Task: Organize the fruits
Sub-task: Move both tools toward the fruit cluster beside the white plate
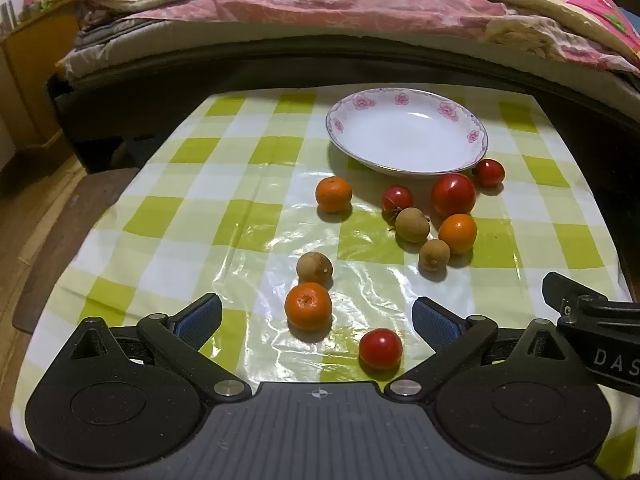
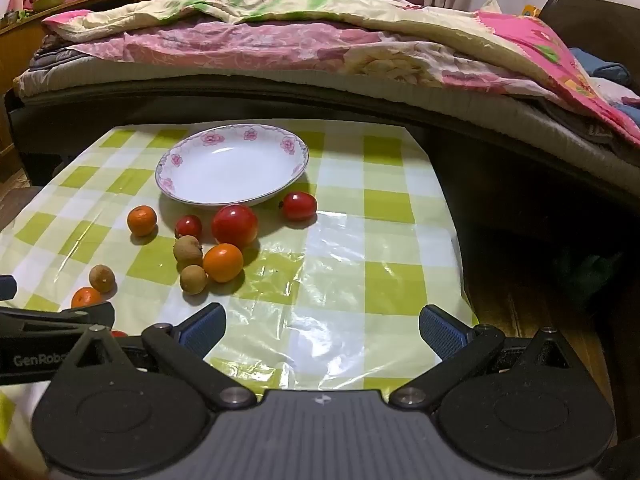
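Note:
A white plate with pink flowers (image 1: 472, 136) (image 2: 176, 162) stands empty at the far side of the checked table. Loose fruit lies in front of it: small oranges (image 1: 333, 194) (image 2: 223, 262), red tomatoes (image 1: 453, 195) (image 2: 234, 225) and brown longans (image 1: 412, 225) (image 2: 188, 250). My left gripper (image 1: 316, 318) is open and empty, low over the table, with an orange (image 1: 308, 306), a longan (image 1: 314, 267) and a small tomato (image 1: 380, 348) between its fingers. My right gripper (image 2: 322, 326) is open and empty over bare cloth, right of the fruit.
The table has a green and white checked plastic cloth (image 1: 224, 216) (image 2: 360, 272). A bed with floral quilts (image 1: 360, 12) (image 2: 320, 40) runs along the far edge. The table's right edge (image 2: 456, 248) drops to a wooden floor. A wooden cabinet (image 1: 24, 80) stands far left.

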